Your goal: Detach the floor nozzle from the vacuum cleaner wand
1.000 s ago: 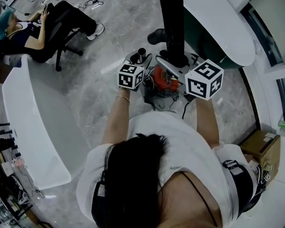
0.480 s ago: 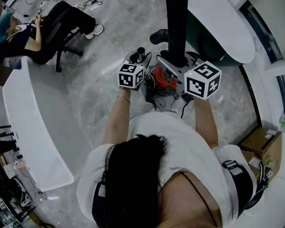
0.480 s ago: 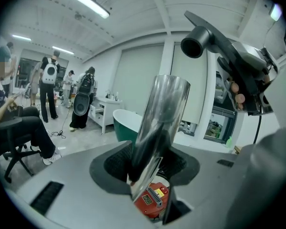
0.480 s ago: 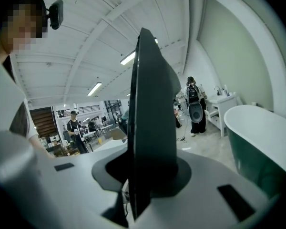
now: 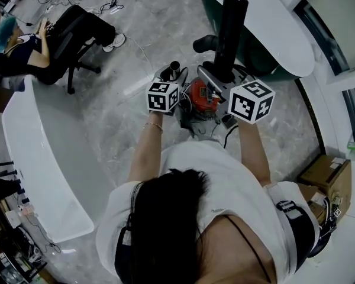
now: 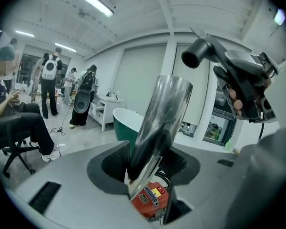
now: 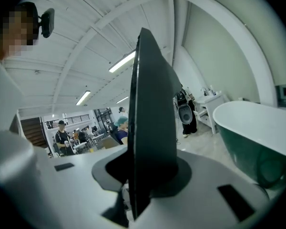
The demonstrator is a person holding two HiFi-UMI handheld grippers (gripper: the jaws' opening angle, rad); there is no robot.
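Both grippers are held out in front of us, over the grey floor (image 5: pixel 124 58).

Left gripper (image 6: pixel 148 168): jaws wide and opening. The chrome wand (image 6: pixel 162 113) is between them with the pads touching its sides, and it tilts up and to the right.

Right gripper (image 7: pixel 143 175): jaws narrow, clamped on the black nozzle (image 7: pixel 152 118), which we see edge-on.

In the head view the nozzle stands upright above the right gripper, well off the floor, near the white tub (image 5: pixel 284 34). The red body (image 5: pixel 202 96) sits between the two grippers. We cannot tell whether nozzle and wand are joined.
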